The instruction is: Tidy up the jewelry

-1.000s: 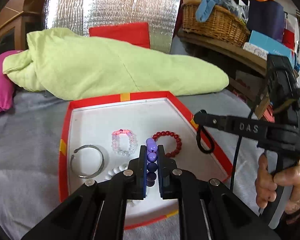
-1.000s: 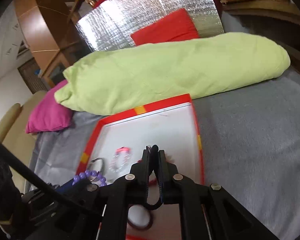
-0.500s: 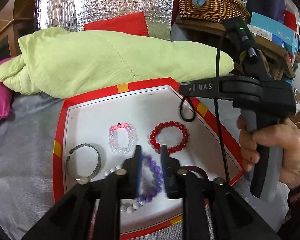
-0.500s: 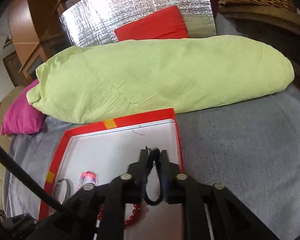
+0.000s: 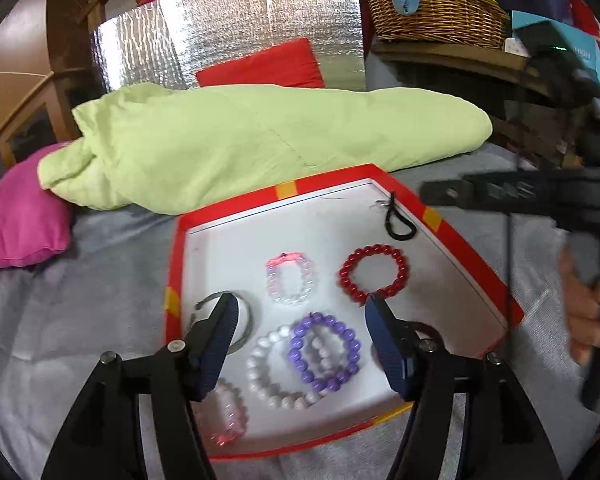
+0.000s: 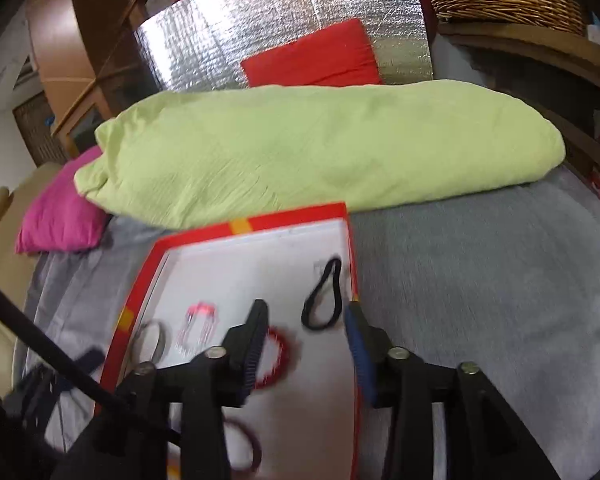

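Both tongs, left (image 5: 300, 344) and right (image 6: 306, 344), released, empty; purple bracelet (image 5: 325, 352) overlapping white bracelet (image 5: 278, 368) in tray (image 5: 476, 256): likely tangling if lifted

Purple bracelet (image 5: 324, 356), red bracelet (image 5: 374, 274), red-rimmed white tray (image 5: 472, 248), lime-green blanket (image 5: 260, 140).

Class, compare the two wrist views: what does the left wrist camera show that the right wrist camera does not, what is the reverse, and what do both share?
Only the left wrist view shows the purple bead bracelet lying on the white bead bracelet, and the open left gripper.

Only the right wrist view shows the open right gripper from behind.

Both show the red tray, the black loop, the red bead bracelet and the green quilt.
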A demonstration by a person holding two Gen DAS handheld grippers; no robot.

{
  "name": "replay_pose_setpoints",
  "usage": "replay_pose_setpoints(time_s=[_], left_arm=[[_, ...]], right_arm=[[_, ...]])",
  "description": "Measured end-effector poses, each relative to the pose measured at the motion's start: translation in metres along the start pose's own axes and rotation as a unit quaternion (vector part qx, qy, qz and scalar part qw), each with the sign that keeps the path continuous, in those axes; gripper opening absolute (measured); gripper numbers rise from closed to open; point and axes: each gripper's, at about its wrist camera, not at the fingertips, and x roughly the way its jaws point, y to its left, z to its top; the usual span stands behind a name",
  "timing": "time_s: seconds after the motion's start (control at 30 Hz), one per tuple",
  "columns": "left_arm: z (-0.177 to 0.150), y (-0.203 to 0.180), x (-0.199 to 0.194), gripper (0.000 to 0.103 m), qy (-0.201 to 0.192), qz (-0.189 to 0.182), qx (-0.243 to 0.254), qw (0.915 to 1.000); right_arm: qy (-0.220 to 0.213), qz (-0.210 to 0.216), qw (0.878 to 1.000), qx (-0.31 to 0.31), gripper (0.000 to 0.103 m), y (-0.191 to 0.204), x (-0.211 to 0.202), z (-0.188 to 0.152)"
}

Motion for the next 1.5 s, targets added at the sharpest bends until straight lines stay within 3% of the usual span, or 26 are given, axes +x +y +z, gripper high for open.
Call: replay_pose_setpoints(time_s=[0.03, 0.23, 0.7, 0.9, 1.5], left_arm=[[-0.001, 0.000, -0.004, 0.071, 0.000, 0.009, 0.000, 1.0000], [-0.011, 0.003, -0.032, 0.077, -0.003, 0.040, -0.007, 0.9992], [-0.052, 0.020, -0.104, 0.077, -0.005, 0.093, -0.085, 0.9920], [-0.060, 0.031, -0.111, 0.077, -0.006, 0.100, -0.106, 0.9893], [-0.060, 0.039, -0.104, 0.077, 0.000, 0.101, -0.103, 0.9895]], right_arm=[[0.001, -0.001, 1.000, -0.003, 0.055, 0.002, -0.006, -0.003], [0.006, -0.015, 1.000, -0.015, 0.063, 0.008, -0.050, -0.033], [-0.041, -0.035, 0.996, -0.071, 0.069, 0.046, -0.139, -0.123], [-0.052, -0.042, 0.994, -0.088, 0.070, 0.064, -0.135, -0.127], [-0.051, -0.035, 0.995, -0.077, 0.070, 0.066, -0.123, -0.124]])
